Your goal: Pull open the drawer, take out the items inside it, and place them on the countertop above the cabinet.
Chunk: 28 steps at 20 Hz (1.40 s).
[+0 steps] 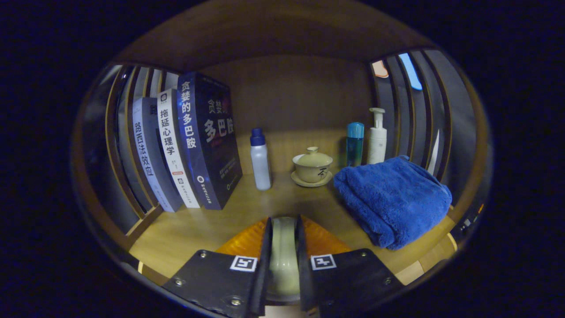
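My worktop (207, 221) is matt wood grain, the folded blue towel (393, 198) is fluffy plush cloth, the lidded teacup (312, 167) looks like glazed ceramic, and the book covers (212, 141) are glossy.

Here's the hand-held gripper (282, 225) up close — two flat plates flanking a narrow central slot, each fastened with small round screws at its corners. A square black-and-white marker sits on each plate near the slot — one on either side, neatly matched.
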### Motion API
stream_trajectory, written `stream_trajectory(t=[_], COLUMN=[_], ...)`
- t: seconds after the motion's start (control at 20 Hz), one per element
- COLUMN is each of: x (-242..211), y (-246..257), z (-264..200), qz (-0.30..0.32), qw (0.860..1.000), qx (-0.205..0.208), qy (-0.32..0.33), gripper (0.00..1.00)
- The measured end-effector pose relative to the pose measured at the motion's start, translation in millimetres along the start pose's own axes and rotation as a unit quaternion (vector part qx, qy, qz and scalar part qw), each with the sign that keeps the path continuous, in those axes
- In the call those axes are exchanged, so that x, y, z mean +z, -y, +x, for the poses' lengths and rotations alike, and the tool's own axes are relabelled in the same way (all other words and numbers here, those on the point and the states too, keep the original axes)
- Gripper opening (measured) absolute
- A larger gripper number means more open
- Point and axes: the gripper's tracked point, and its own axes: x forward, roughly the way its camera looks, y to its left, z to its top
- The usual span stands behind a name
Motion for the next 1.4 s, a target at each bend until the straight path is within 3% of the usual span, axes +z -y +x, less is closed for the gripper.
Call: stream_trajectory(t=[0.2,0.3,0.5,0.8,1.1,1.4], x=[-1,6,30,46,18,-40], y=[14,12,9,25,33,45], z=[-4,-7,-37,-124,-214,-282], qz=[0.015,0.015,-0.005,-0.022,-0.044,-0.07], qw=[0.999,1.0,0.999,0.993,0.987,0.983], qx=[-0.025,-0.013,0.007,-0.011,-0.017,-0.016], qy=[-0.014,-0.003,0.045,0.115,0.156,0.172], gripper=[0.72,0.93,0.94,0.94,0.94,0.93])
